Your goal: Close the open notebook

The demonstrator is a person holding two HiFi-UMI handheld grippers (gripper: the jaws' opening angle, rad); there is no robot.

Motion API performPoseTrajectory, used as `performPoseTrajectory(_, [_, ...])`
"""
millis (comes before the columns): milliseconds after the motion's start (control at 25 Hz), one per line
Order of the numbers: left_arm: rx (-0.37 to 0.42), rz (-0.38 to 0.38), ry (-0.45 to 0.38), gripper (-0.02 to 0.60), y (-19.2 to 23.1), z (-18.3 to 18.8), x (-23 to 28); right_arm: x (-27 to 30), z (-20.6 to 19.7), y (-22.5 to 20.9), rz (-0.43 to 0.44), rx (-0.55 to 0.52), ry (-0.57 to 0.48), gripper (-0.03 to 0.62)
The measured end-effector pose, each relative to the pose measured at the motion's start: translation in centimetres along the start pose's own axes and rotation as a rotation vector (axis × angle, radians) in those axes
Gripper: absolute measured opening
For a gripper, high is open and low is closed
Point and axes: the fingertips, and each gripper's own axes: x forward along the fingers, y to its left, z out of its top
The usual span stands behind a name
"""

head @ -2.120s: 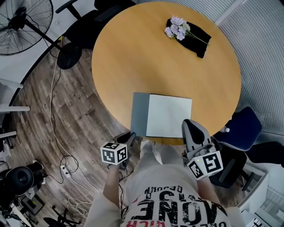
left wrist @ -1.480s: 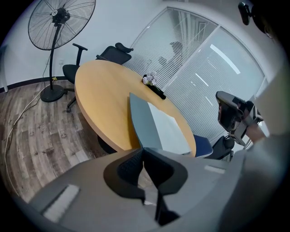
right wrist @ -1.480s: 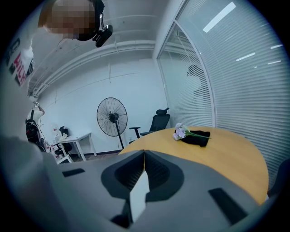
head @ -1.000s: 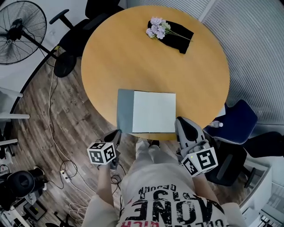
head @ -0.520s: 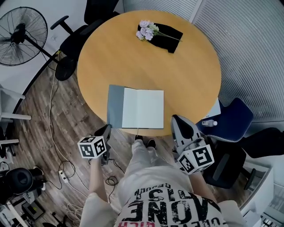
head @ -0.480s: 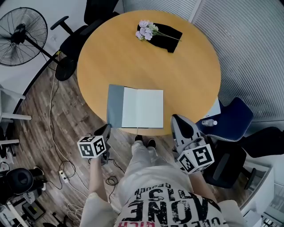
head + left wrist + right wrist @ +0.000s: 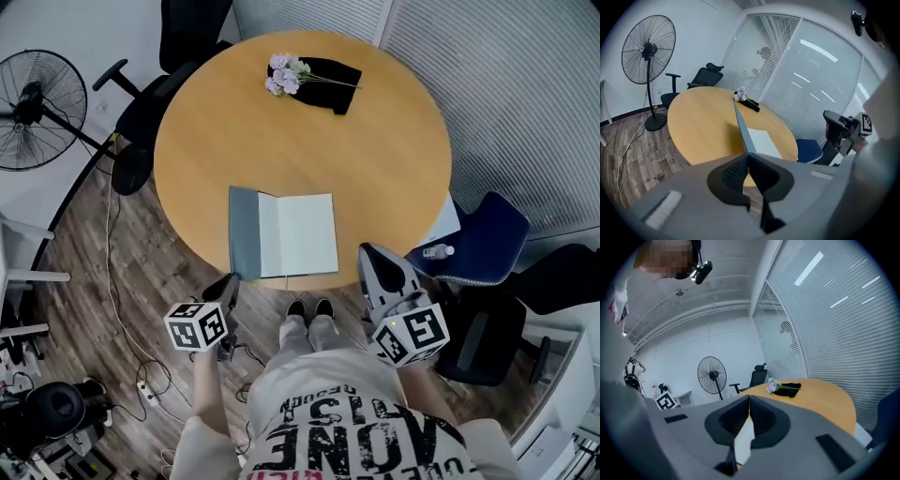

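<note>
The notebook (image 7: 283, 235) lies open on the worktop (image 7: 375, 159). Left tongs (image 7: 228, 286) and right tongs (image 7: 375, 262) hang closed, empty, off its near edge.

Your table (image 7: 375, 159): wood-look top, smooth, satin, with faint glare. The notebook (image 7: 298, 234) has matt white paper pages; its cover (image 7: 243, 232) is matt grey and smooth. The left gripper (image 7: 229, 281) and right gripper (image 7: 368, 253) have matt grey plastic shells, and their inner pads (image 7: 733, 171) are black, ribbed and rubbery-looking. The marker cubes (image 7: 197, 325) are matt black-on-white print. The cloth (image 7: 330, 82) is black, soft, matt fabric. The flowers (image 7: 284, 74) on it are lilac; cloth or real, you can't tell. The floor (image 7: 98, 272) is wood-grain planks, low sheen. The chair (image 7: 480, 239) is blue woven fabric.
</note>
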Motion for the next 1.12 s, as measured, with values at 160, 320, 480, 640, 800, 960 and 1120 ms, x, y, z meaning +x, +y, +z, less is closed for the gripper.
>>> performPoseTrajectory(160, [0.051, -0.040, 0.008, 0.017, -1.5, 0.4, 0.1, -0.4, 0.0, -0.1, -0.032, 0.004, -0.005, 0.012])
performPoseTrajectory(320, [0.082, -0.087, 0.009, 0.017, -3.0, 0.9, 0.1, -0.8, -0.2, -0.4, -0.066, 0.015, -0.015, 0.012])
performPoseTrajectory(480, [0.090, -0.131, 0.007, 0.017, -4.2, 1.2, 0.3, -1.1, 0.7, -0.6, -0.093, 0.001, -0.021, 0.012])
performPoseTrajectory(640, [0.120, -0.148, 0.008, 0.017, -5.5, 1.2, 0.5, -1.7, 1.0, -1.0, -0.114, 0.012, -0.045, 0.012])
performPoseTrajectory(800, [0.164, -0.172, 0.023, 0.017, -7.4, 1.2, 1.2, -2.8, 1.5, -1.7, -0.139, 0.012, -0.059, 0.012])
performPoseTrajectory(960, [0.184, -0.204, 0.031, 0.017, -8.8, 1.1, 1.8, -3.6, 1.2, -2.3, -0.167, 0.023, -0.066, 0.012])
performPoseTrajectory(1120, [0.200, -0.241, 0.043, 0.017, -10.2, 0.9, 2.7, -4.2, 1.0, -2.8, -0.187, 0.024, -0.063, 0.012])
